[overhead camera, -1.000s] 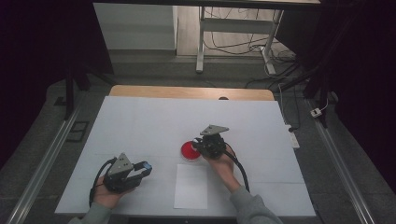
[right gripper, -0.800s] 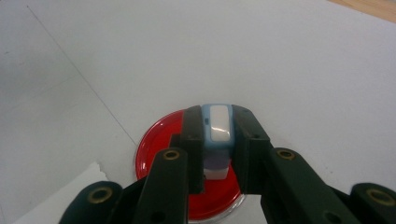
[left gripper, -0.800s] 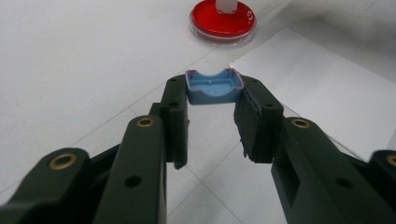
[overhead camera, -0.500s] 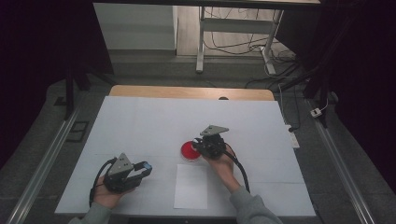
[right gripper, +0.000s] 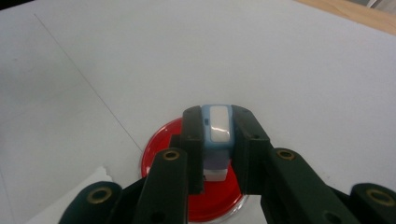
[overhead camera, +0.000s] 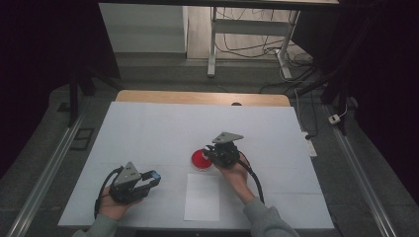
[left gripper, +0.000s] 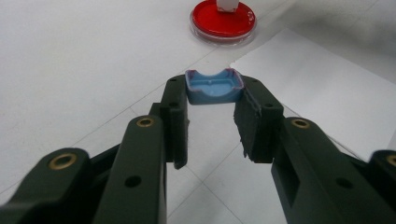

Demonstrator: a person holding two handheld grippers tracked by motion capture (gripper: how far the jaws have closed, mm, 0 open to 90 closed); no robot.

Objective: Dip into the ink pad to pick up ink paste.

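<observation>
From above, the right gripper (overhead camera: 213, 149) hangs over a round red plastic dish (overhead camera: 201, 159) mid-frame; the left gripper (overhead camera: 152, 177) waits lower left. Its own view shows it clamping a small blue plastic cap (left gripper: 214, 87), kept aside. The right's view shows it pinching a pale-blue, white-faced block (right gripper: 217, 135) above the dish.

Bare tabletop (overhead camera: 163, 128) is lying open beyond the right gripper (overhead camera: 213, 150). A red dish (overhead camera: 199, 159) is sitting directly beneath its jaws, and a paper sheet (overhead camera: 202, 197) is lying just behind.
</observation>
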